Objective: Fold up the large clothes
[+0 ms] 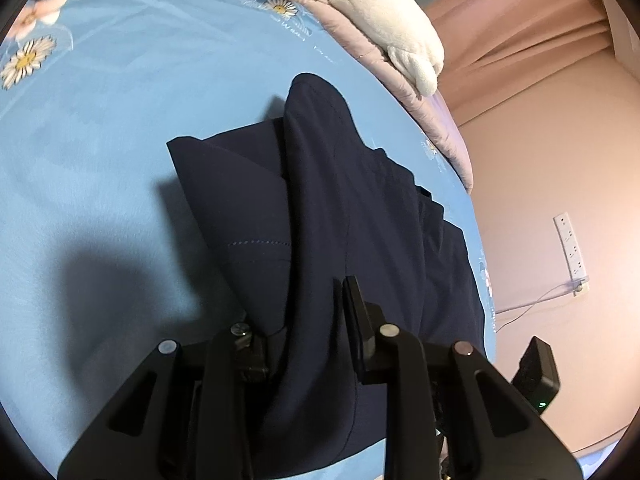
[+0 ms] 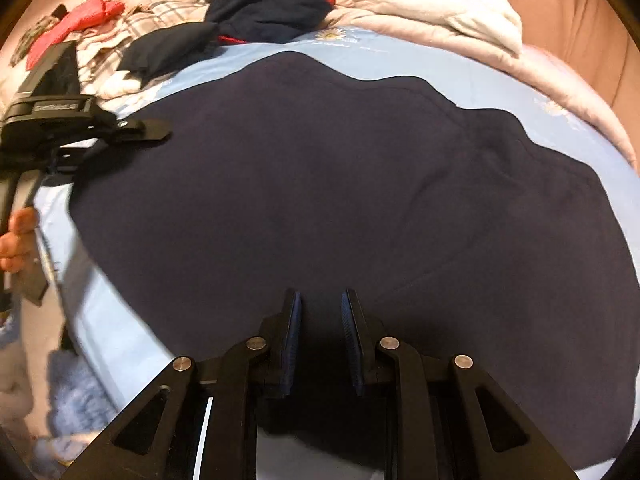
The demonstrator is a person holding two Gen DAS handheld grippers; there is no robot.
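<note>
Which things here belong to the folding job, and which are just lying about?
Job:
- navy garment, spread on the bed
- left claw, shut on a fold of it
- right claw, over it, gripping nothing

Lying about:
- clothes pile
- white pillow
- power strip

1. The big garment (image 2: pixel 320 184) is dark navy, plain, with a faint line of lighter stitching.
2. The bedsheet (image 1: pixel 100 160) is light blue with white-and-yellow daisies.
3. The quilt (image 2: pixel 500 60) is pale pink and the pillow (image 2: pixel 432 0) is white.
4. The clothes pile (image 2: pixel 120 28) mixes red, plaid and navy.
5. Both grippers, left gripper (image 1: pixel 308 328) and right gripper (image 2: pixel 320 312), are black; the right one has blue pads (image 2: pixel 294 344).
</note>
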